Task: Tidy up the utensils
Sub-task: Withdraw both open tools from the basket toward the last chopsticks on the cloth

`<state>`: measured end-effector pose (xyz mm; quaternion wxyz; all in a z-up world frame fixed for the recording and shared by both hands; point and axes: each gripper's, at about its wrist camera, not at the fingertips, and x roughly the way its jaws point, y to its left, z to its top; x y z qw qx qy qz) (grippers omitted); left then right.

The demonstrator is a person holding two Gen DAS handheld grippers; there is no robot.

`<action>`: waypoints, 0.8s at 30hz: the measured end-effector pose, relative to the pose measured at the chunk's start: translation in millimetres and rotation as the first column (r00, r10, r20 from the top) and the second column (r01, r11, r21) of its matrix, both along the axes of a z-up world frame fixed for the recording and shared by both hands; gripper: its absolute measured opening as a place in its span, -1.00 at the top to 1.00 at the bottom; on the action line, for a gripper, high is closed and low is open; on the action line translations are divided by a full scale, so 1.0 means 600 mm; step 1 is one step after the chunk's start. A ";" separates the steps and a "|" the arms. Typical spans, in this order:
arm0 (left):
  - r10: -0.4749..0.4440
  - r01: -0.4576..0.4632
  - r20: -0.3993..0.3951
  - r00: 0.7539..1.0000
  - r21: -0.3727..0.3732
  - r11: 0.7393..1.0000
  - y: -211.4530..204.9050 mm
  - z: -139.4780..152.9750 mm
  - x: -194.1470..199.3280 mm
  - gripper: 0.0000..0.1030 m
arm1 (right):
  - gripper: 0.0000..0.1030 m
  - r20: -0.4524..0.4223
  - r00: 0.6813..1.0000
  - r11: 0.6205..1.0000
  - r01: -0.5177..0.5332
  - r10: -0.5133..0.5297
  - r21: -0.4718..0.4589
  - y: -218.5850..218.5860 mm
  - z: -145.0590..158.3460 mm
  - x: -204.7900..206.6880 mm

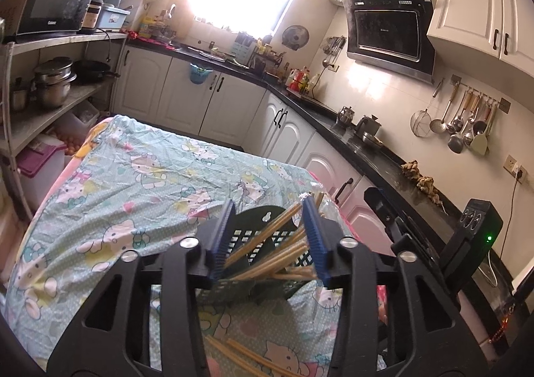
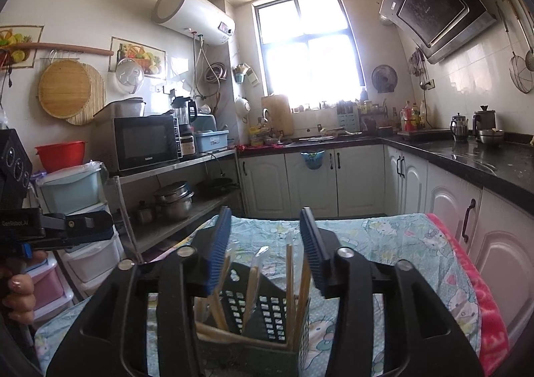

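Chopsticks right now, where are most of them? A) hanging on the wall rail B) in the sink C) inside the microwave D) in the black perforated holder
D: the chopsticks stand in the black perforated holder on the cloth-covered table, below the open right gripper.

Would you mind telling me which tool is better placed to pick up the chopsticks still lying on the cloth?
Probably left: the loose chopsticks lie directly below the open left tool, while the right tool hovers over the holder.

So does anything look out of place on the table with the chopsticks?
Yes. A few bare wooden chopsticks lie loose on the cartoon-print cloth, outside the black perforated plastic holder. The ones inside lean at different angles rather than standing straight. Nothing looks spilled or broken.
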<state>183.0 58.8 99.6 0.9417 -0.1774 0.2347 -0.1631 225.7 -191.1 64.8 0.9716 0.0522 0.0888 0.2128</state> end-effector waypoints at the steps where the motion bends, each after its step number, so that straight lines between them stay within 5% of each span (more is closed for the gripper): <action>1: -0.002 0.002 -0.003 1.000 -0.004 1.000 0.001 -0.001 -0.003 0.22 | 0.09 -0.002 1.000 1.000 0.001 -0.001 -0.001 -0.001 0.001 -0.003; 17: 0.014 -0.014 -0.009 1.000 0.001 1.000 0.007 -0.008 -0.051 -0.68 | -0.26 -0.051 0.999 1.000 -0.011 0.010 -0.015 -0.006 0.008 -0.069; 24: 0.030 -0.029 -0.015 0.999 0.021 0.999 0.005 -0.015 -0.068 -0.79 | -0.41 -0.071 0.997 0.999 -0.022 0.019 -0.041 -0.002 0.005 -0.091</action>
